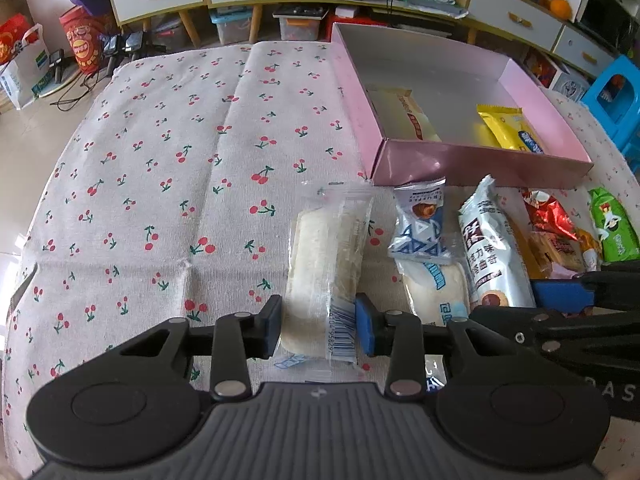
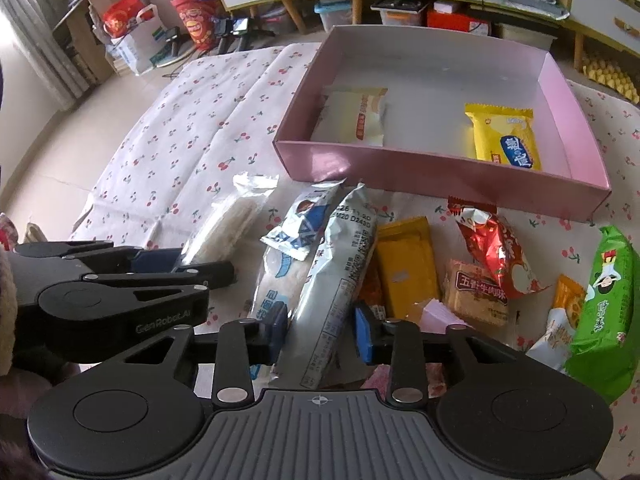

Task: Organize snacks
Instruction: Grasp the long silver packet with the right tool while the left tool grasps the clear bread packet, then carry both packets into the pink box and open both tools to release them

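Your left gripper (image 1: pixel 316 328) clamps the clear-wrapped cake (image 1: pixel 324 272); your right gripper (image 2: pixel 322 332) clamps the silver packet (image 2: pixel 340 280), pink box (image 2: pixel 440 168) at twelve o'clock

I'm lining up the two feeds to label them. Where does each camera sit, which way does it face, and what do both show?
Left wrist: sits on the left gripper, looking down-forward at a clear-wrapped pastry between its pads; the right gripper's fingers enter at right.
Right wrist: sits on the right gripper, looking down-forward at a long silver packet; the left gripper shows at left.
Shared: pink box, cherry-print tablecloth, the snack pile.
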Action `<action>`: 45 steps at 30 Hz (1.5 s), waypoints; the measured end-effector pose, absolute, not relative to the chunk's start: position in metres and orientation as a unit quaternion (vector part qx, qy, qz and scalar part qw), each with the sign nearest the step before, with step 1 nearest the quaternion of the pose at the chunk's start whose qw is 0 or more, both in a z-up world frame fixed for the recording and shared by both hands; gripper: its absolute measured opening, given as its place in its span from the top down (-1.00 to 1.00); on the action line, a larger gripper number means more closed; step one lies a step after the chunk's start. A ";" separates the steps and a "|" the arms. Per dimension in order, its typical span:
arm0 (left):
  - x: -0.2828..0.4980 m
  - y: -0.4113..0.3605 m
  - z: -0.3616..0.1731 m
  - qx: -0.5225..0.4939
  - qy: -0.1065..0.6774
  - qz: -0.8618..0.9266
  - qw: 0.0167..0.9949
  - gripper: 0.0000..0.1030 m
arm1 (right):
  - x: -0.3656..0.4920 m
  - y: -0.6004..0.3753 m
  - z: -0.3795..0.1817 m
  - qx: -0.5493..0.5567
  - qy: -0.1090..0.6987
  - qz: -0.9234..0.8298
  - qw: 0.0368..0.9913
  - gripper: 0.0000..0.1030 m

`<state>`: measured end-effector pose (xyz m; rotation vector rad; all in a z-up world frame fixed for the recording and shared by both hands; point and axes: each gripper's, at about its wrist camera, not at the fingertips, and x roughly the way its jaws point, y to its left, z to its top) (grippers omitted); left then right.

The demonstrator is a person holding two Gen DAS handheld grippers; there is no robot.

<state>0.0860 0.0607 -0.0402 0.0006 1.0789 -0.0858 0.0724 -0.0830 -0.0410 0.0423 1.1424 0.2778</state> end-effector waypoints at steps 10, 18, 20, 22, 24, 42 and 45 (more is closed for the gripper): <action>0.084 0.069 -0.024 -0.029 0.502 -0.050 0.863 0.35 | 0.072 -0.090 -0.026 0.037 0.525 0.129 0.840 0.43; 0.085 0.076 -0.014 -0.051 0.488 -0.052 0.870 0.35 | 0.072 -0.095 -0.016 0.054 0.517 0.130 0.844 0.48; 0.086 0.077 -0.012 -0.056 0.486 -0.052 0.871 0.35 | 0.073 -0.096 -0.014 0.058 0.516 0.129 0.845 0.48; 0.086 0.078 -0.010 -0.059 0.482 -0.053 0.872 0.35 | 0.072 -0.098 -0.011 0.064 0.514 0.131 0.846 0.48; 0.086 0.079 -0.007 -0.062 0.479 -0.054 0.874 0.36 | 0.071 -0.099 -0.006 0.068 0.509 0.135 0.848 0.48; 0.102 0.071 0.016 -0.098 0.444 -0.063 0.888 0.36 | 0.085 -0.149 0.037 0.148 0.452 0.103 0.874 0.48; 0.110 0.063 0.016 -0.107 0.441 -0.069 0.889 0.36 | 0.092 -0.167 0.040 0.170 0.443 0.084 0.876 0.48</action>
